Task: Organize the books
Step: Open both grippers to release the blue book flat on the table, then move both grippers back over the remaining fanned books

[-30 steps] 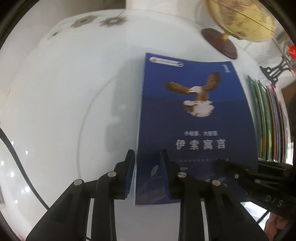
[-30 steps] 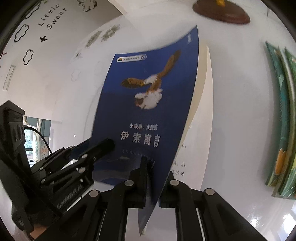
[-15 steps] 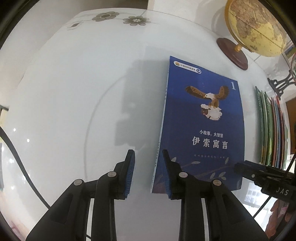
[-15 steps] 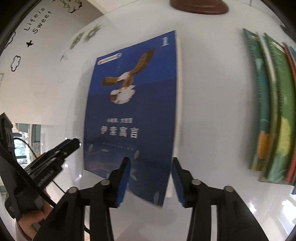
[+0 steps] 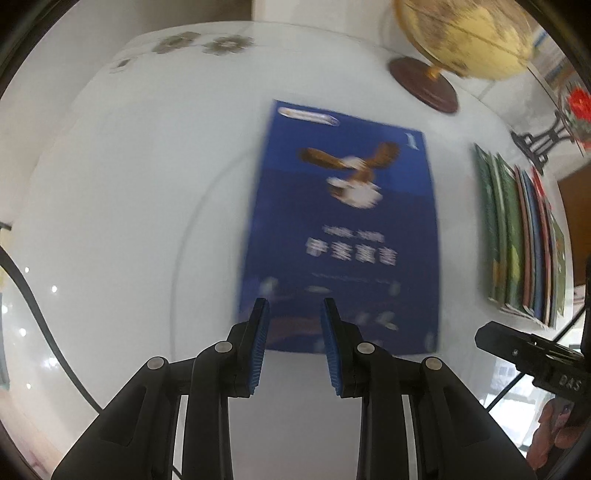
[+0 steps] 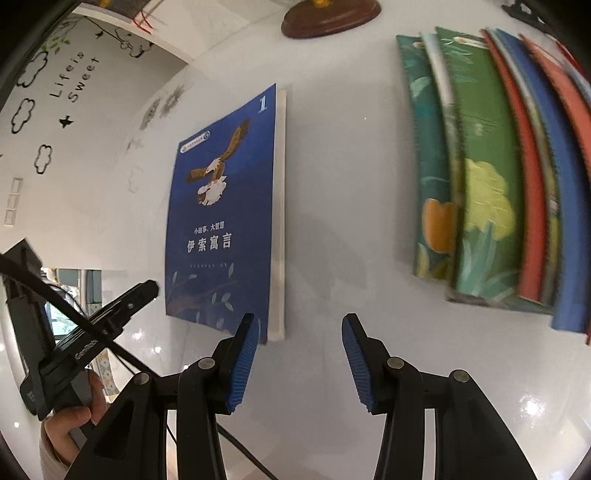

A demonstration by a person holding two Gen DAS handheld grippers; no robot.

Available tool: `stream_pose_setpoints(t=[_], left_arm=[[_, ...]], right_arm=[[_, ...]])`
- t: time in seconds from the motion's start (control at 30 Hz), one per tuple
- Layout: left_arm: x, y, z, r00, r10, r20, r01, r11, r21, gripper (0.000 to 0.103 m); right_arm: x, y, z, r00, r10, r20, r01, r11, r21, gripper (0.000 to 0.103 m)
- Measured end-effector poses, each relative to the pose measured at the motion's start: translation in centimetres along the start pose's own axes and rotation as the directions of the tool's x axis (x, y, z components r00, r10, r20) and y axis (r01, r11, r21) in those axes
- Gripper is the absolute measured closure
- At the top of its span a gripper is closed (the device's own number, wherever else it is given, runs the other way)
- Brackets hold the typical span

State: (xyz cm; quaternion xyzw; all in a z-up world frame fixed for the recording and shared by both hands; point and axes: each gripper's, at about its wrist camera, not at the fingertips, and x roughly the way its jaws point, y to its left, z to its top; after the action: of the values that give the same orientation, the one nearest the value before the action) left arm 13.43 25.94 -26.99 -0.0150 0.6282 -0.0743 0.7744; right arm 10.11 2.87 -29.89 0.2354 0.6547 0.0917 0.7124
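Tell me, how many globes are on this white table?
1. The globe stands at the table's far edge, beyond the blue book; others may be out of view.

**Open lanes left and centre, clutter along the right and back**

The white table lies bare across its whole left half, giving wide room beside the blue book, which lies flat and closed. Between that book and the fanned row of books runs a clear strip of table, wide enough for the right gripper, whose parted jaws hang over it with nothing between them. At the back, the globe on its round base crowds the far right corner, with a black stand just beyond the row. The left gripper hovers over the blue book's near edge.
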Motion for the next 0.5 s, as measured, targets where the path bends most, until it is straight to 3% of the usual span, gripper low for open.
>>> stream_pose_setpoints(t=[0.33,0.5], left_arm=[[0.2,-10.0,0.1,0.999,-0.049,-0.015,0.05,0.997,0.058,0.077],[0.4,-16.1,0.1,0.998,-0.044,-0.046,0.05,0.99,0.13,0.077]], right_arm=[[-6.1,-6.2,-2.6,0.986,0.08,0.149,-0.077,0.997,-0.025,0.057],[-10.0,-12.6,-3.1,0.98,0.063,0.187,-0.077,0.995,0.067,0.057]])
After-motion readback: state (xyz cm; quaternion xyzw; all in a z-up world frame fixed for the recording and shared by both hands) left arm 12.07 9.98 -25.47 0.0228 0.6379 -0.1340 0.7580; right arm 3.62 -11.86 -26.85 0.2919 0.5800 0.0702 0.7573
